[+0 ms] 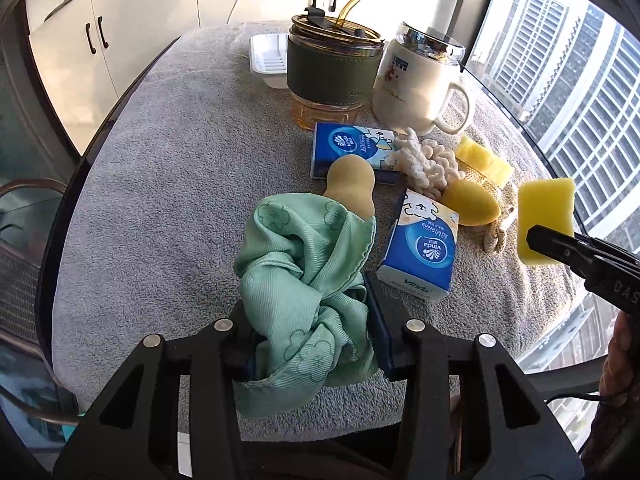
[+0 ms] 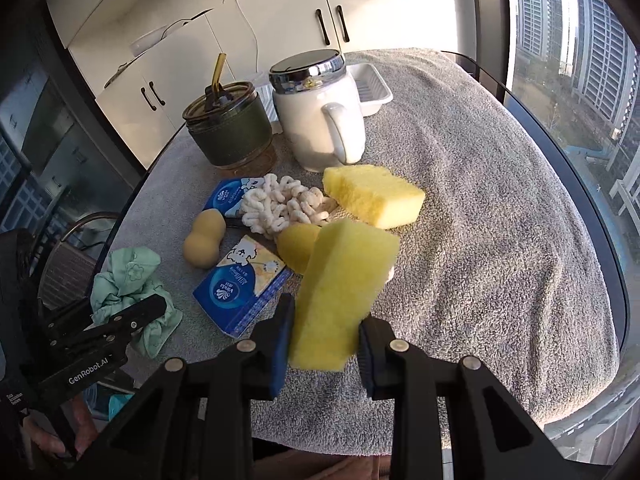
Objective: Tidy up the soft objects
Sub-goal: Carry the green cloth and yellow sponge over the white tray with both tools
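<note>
My left gripper (image 1: 310, 326) is shut on a crumpled green cloth (image 1: 308, 272), held just above the grey towel (image 1: 160, 184). My right gripper (image 2: 324, 338) is shut on a yellow sponge (image 2: 340, 292), lifted off the towel; the sponge (image 1: 546, 220) and that gripper also show at the right of the left wrist view. The green cloth (image 2: 132, 296) and left gripper appear at lower left of the right wrist view. On the towel lie a second yellow sponge (image 2: 374, 196), a white knotted scrubber (image 2: 280, 206), a tan gourd-shaped puff (image 2: 204, 242), a yellow egg-shaped puff (image 2: 298, 248) and two blue tissue packs (image 2: 244, 286) (image 2: 228, 198).
At the back of the round table stand a green-sleeved glass cup with a straw (image 1: 334, 72), a white lidded mug (image 1: 420, 84) and a white tray (image 1: 268, 58). White cabinets (image 2: 280, 20) lie behind; a window with tall buildings (image 2: 592, 60) is at right. A chair (image 1: 24, 280) sits left.
</note>
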